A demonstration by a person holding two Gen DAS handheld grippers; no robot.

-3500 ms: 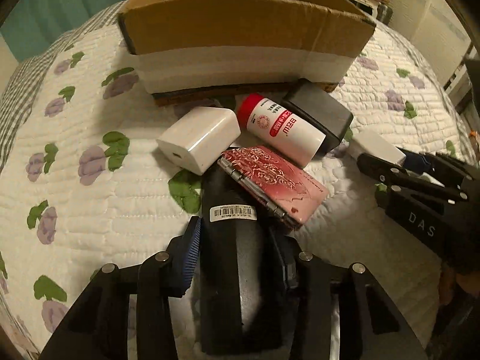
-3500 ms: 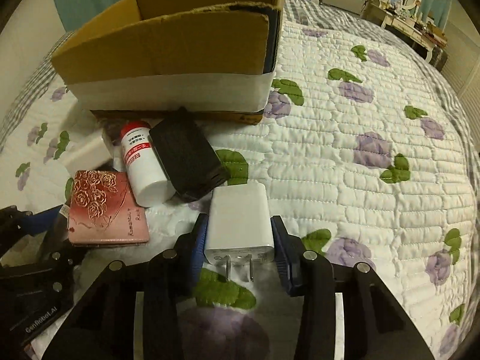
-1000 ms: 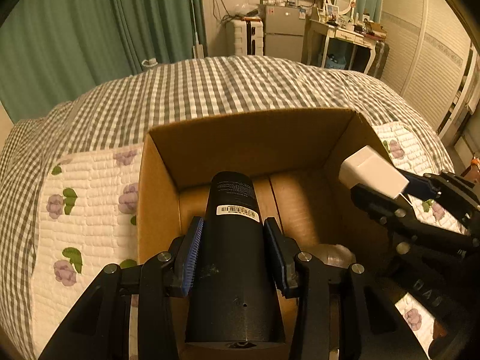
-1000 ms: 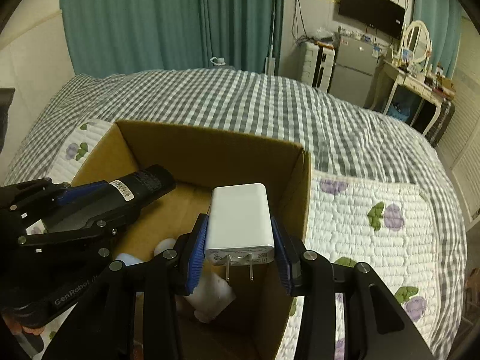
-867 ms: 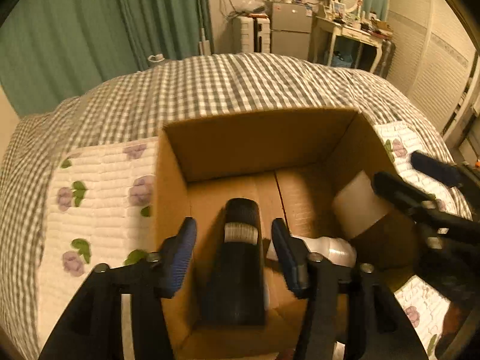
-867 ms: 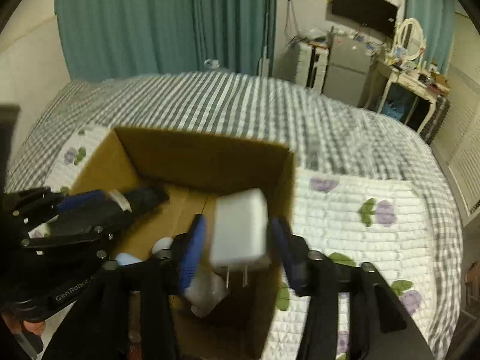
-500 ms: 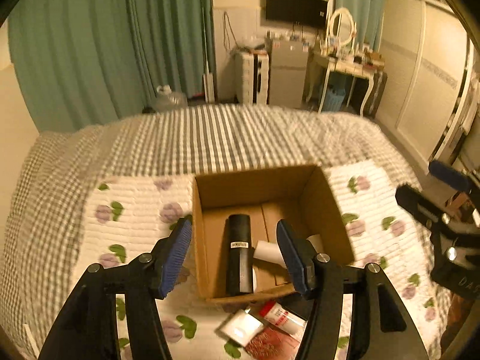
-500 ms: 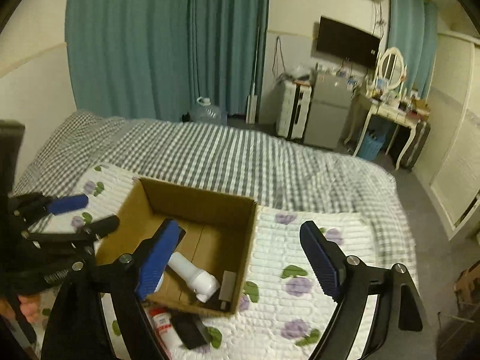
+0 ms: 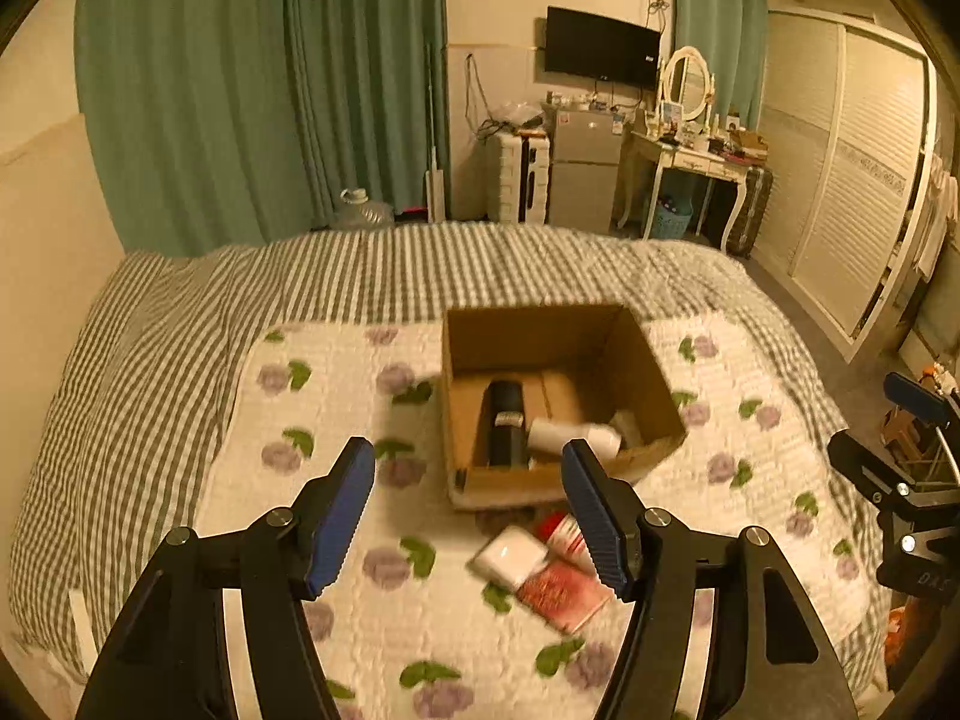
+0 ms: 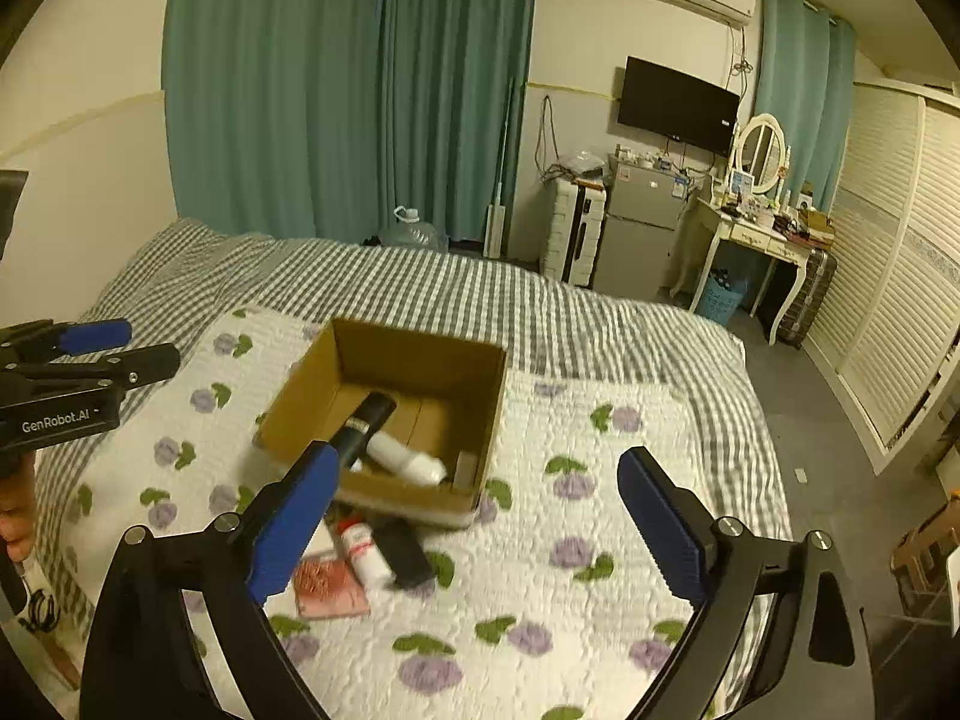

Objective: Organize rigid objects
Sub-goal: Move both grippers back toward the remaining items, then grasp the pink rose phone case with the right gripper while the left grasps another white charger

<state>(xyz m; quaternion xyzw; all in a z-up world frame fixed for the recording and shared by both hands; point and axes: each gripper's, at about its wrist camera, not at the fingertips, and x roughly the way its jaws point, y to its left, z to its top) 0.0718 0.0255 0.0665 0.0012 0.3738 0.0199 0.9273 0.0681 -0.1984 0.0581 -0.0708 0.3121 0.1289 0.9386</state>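
An open cardboard box point(image 9: 654, 372) point(image 10: 492, 414) sits on the quilted bed. Inside it lie a black cylinder point(image 9: 503, 427) point(image 10: 363, 423), a white bottle point(image 9: 570, 437) point(image 10: 408, 461) and a charger against the right wall point(image 10: 465, 468). In front of the box lie a white block point(image 9: 510, 555), a red-capped bottle point(image 9: 564, 531) point(image 10: 360, 552), a pink patterned case point(image 9: 564, 594) point(image 10: 327, 588) and a black block point(image 10: 405, 552). My left gripper point(image 9: 471, 516) point(image 10: 90, 348) is open and empty, high above the bed. My right gripper point(image 10: 480, 516) point(image 9: 900, 414) is open wide and empty.
The floral quilt point(image 10: 570, 600) lies over a checked bedspread point(image 10: 420, 288). Green curtains, a small fridge point(image 10: 636, 234), a dressing table point(image 10: 756, 234) and louvred wardrobe doors point(image 10: 894, 300) stand beyond the bed.
Both grippers let go of the black cylinder and the white charger into the box, then rose and pulled back. They are higher still than half a second ago.
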